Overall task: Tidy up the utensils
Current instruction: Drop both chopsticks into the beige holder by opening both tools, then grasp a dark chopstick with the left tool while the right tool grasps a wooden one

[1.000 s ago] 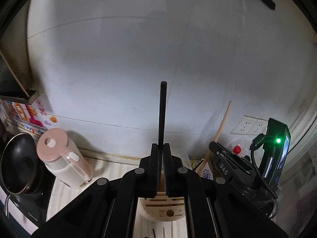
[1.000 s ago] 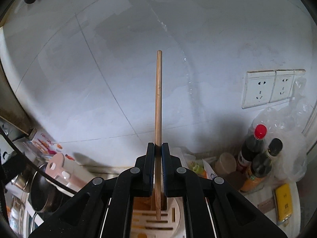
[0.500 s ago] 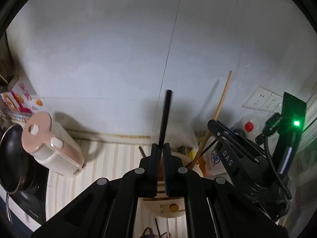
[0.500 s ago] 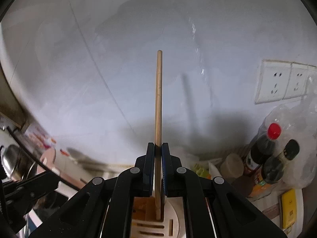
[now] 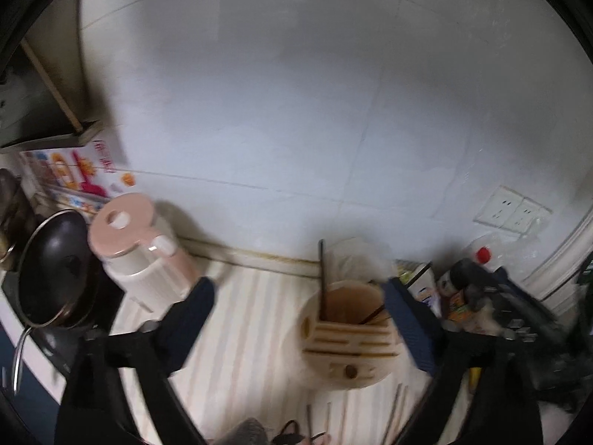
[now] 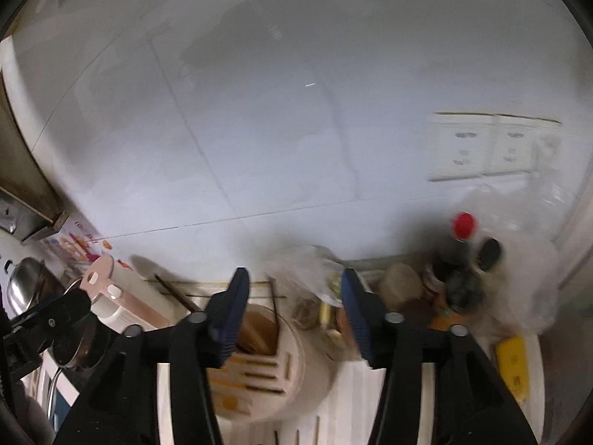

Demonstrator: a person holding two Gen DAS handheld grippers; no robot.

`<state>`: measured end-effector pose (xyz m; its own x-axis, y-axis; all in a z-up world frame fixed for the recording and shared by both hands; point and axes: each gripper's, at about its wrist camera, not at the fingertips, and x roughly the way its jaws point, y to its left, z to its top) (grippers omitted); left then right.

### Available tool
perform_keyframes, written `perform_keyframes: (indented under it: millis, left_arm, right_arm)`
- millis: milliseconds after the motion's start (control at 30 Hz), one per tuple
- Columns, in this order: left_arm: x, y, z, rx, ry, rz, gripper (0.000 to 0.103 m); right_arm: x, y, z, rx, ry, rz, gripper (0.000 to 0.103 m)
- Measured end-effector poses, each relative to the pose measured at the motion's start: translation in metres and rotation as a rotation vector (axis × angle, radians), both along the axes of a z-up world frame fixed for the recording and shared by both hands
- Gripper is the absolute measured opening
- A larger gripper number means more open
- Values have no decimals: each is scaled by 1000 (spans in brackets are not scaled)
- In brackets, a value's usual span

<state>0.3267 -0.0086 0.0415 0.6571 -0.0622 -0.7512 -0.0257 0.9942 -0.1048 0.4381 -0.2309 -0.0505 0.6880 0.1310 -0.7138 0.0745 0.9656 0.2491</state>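
Both grippers' fingers (image 5: 202, 298) (image 6: 237, 296) wide apart, holding nothing

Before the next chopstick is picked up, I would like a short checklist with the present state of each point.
1. Left claw open, holding nothing: ok.
2. Right claw open, holding nothing: ok.
3. Dark chopstick standing in the round beige utensil holder: ok.
4. Holder upright on the counter: ok.
5. Loose chopsticks lying before the holder, not yet stored: not ok.
6. Wooden chopstick inside the holder: cannot tell, blurred.
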Motion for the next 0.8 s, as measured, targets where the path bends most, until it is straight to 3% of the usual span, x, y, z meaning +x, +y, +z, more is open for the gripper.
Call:
perform_keyframes:
  millis: [100, 267, 500, 533, 567, 600, 667, 733, 800]
  left_arm:
    - [-18, 7, -11, 39, -2, 29, 103]
    - [-37, 14, -57, 72, 80, 28, 103]
    - [-63, -1, -142, 105, 249, 32, 103]
    - [-65, -3, -152, 109, 267, 32, 103]
    - [-68, -6, -165, 115, 295, 30, 103]
    - [-70, -9, -178, 115, 322, 23, 102]
    - [-74, -18, -209, 101, 401, -5, 95]
    - [-77, -24, -238, 67, 490, -24, 75]
    - [-80, -34, -270, 54, 574, -48, 66]
  right_arm:
    - [-22, -13, -1, 8, 26, -39, 71]
    - [-63, -26, -21, 0, 58, -93, 91]
    - [-91, -30, -89, -34, 219, -86, 89]
    - [-93, -31, -100, -24, 243, -84, 86]
    - [-97, -33, -114, -9, 279, -86, 74]
    - [-99, -36, -129, 3, 321, -84, 55]
    - [-102, -40, -156, 33, 393, -79, 39]
    - [-107, -44, -177, 50, 444, -70, 29]
    - [-113, -45, -198, 39, 490, -63, 25]
